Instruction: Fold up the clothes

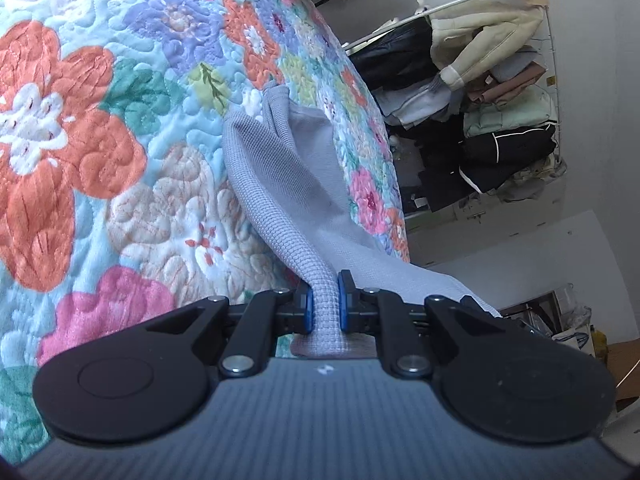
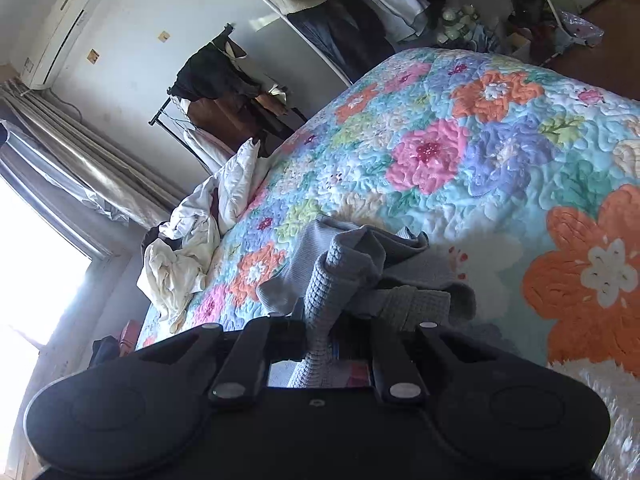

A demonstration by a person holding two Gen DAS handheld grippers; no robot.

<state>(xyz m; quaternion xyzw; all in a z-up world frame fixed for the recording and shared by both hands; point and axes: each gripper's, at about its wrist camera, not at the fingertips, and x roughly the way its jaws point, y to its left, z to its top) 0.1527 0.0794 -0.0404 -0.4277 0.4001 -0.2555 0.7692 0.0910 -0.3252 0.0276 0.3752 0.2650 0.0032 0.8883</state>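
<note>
A grey waffle-knit garment point(image 1: 280, 176) lies on the floral quilt point(image 1: 100, 140) and stretches up into my left gripper point(image 1: 325, 300). The left gripper is shut on a bunched ribbed edge of it, held between the blue pads point(image 1: 305, 304). In the right wrist view the same grey garment point(image 2: 352, 264) lies crumpled on the quilt point(image 2: 500, 160). My right gripper point(image 2: 320, 336) is shut on a thick fold of it. The right fingertips are mostly hidden by the cloth.
A clothes rack point(image 1: 480, 80) with coats and folded clothes stands past the bed's edge. A pile of white bedding point(image 2: 192, 248) lies at the far end of the bed. A second rack point(image 2: 224, 88), curtains and a bright window point(image 2: 36, 272) stand beyond.
</note>
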